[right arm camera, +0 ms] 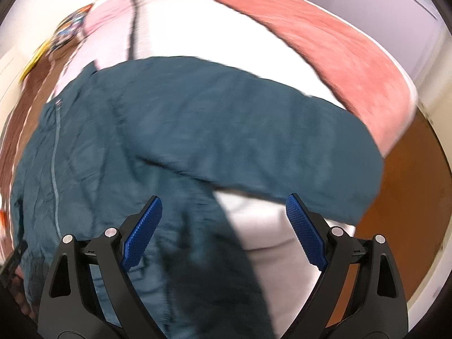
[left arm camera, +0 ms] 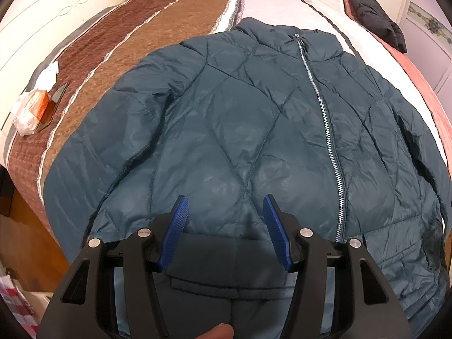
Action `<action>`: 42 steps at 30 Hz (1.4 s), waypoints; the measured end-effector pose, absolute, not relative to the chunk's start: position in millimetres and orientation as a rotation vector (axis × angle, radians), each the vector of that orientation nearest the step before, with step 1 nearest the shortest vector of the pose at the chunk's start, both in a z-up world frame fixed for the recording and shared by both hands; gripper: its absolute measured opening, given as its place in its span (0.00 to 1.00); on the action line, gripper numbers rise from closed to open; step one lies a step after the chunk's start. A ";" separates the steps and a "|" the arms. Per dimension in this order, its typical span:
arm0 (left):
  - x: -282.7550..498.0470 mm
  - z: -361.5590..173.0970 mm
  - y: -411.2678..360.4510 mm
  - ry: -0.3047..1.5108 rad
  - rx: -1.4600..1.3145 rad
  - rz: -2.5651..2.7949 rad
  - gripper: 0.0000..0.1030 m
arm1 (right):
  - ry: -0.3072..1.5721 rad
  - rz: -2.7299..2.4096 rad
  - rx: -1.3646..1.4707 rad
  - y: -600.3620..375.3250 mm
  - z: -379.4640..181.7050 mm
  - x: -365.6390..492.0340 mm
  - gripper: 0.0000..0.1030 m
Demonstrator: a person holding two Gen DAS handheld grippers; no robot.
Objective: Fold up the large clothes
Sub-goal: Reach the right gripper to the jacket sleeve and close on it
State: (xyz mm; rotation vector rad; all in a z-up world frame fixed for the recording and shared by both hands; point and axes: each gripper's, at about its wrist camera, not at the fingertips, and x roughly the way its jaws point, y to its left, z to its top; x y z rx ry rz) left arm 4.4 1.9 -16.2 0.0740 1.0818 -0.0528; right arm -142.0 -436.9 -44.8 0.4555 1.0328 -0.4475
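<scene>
A dark teal quilted jacket lies flat and zipped on the bed, collar at the far end, sleeves spread to both sides. My left gripper is open and empty above the jacket's lower hem, left of the silver zipper. The right wrist view is blurred. It shows the jacket with its right sleeve stretched across to the right. My right gripper is open and empty above the jacket's side edge, under that sleeve.
The striped brown, pink and white bedspread covers the bed. A black garment lies at the far right. A wrapped orange packet sits near the left edge. The bed's right edge drops to an orange-brown floor.
</scene>
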 end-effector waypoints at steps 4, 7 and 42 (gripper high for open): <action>4.5 -15.0 -1.9 1.080 0.085 -0.062 0.54 | 1.028 -0.511 0.495 -460.1 -45.0 -160.5 0.86; 5.3 -14.4 -4.3 1.080 0.096 -0.066 0.54 | 1.040 -0.524 0.588 -477.9 -50.8 -175.2 0.86; 9.0 -18.8 -29.7 1.103 0.156 -0.152 0.54 | 0.656 -0.556 0.936 -561.1 -9.2 -175.8 0.08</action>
